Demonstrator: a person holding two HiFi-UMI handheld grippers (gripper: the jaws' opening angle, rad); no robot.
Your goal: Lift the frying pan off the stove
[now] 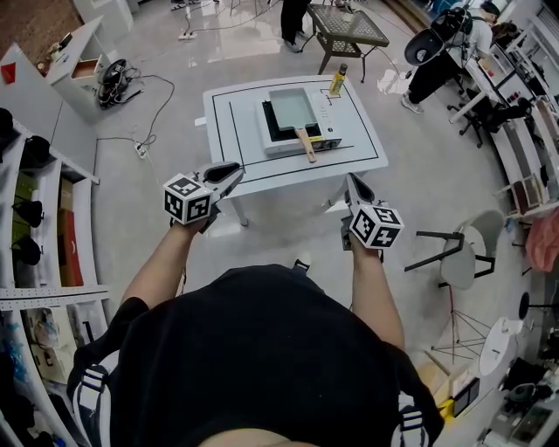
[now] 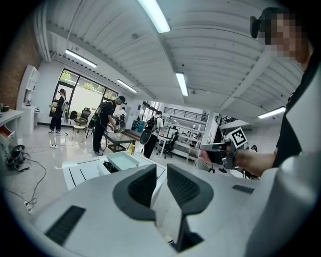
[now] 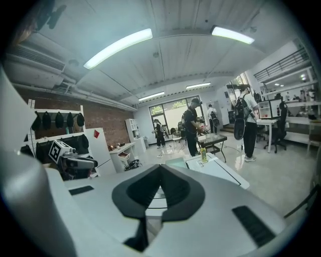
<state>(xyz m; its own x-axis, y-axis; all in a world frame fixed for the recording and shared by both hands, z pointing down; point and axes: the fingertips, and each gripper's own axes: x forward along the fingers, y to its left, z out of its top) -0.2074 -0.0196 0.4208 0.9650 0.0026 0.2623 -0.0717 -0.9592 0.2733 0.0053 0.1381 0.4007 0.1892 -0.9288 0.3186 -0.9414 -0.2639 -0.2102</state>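
A rectangular grey-green frying pan (image 1: 295, 108) with a wooden handle (image 1: 307, 146) sits on a portable stove (image 1: 272, 140) on the white table (image 1: 229, 161). In the left gripper view the pan (image 2: 123, 160) shows far ahead. Both grippers hang in the air short of the table's near edge, well away from the pan. My left gripper (image 1: 232, 171) (image 2: 161, 173) is shut with nothing between its fingers. My right gripper (image 1: 354, 184) (image 3: 160, 168) is shut and empty too. Each gripper appears in the other's view, held level beside it.
A yellow bottle (image 1: 337, 80) stands at the table's far right corner. Behind the table are a dark side table (image 1: 348, 26) and standing people. A chair (image 1: 461, 254) is at my right, shelves with dark caps (image 1: 26, 209) at my left, cables (image 1: 140, 145) on the floor.
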